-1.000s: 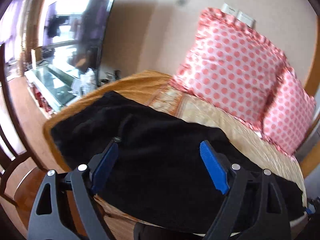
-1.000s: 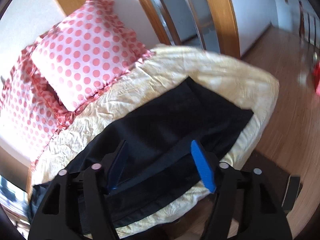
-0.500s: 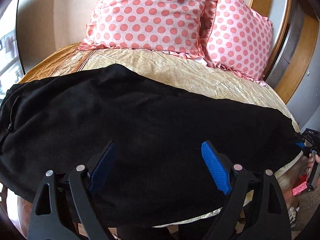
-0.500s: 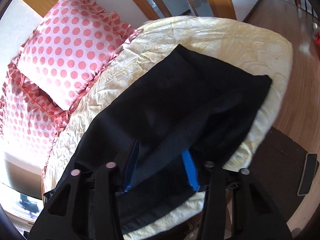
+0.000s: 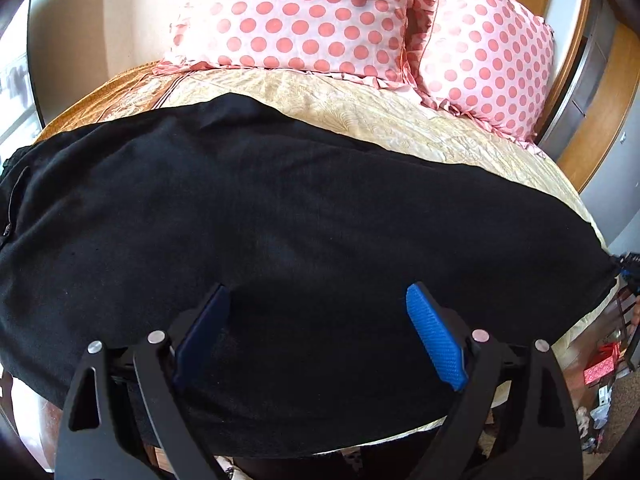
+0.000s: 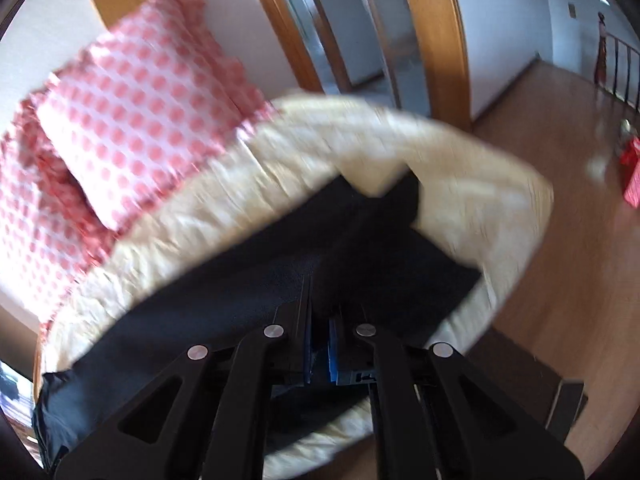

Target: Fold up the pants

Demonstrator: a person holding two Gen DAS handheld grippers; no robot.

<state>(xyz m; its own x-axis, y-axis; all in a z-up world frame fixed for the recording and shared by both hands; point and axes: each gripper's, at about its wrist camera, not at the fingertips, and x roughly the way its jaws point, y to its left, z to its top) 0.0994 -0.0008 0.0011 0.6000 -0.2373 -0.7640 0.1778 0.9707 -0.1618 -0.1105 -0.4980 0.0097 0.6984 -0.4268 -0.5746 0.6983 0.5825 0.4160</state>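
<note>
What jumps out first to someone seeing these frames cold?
The black pants, spread across the near side of the cream bedspread, fill most of the left wrist view. Behind them, two pink polka-dot pillows lean at the head of the bed. The left gripper hovers open over the fabric, while the right gripper is shut on the pants at the edge near the foot end, in a motion-blurred frame.

Both tongs, left tongs [image 5: 318,330] and right tongs [image 6: 320,348], have black triangular-cutout arms, silver rivets, ribbed blue pads.
</note>
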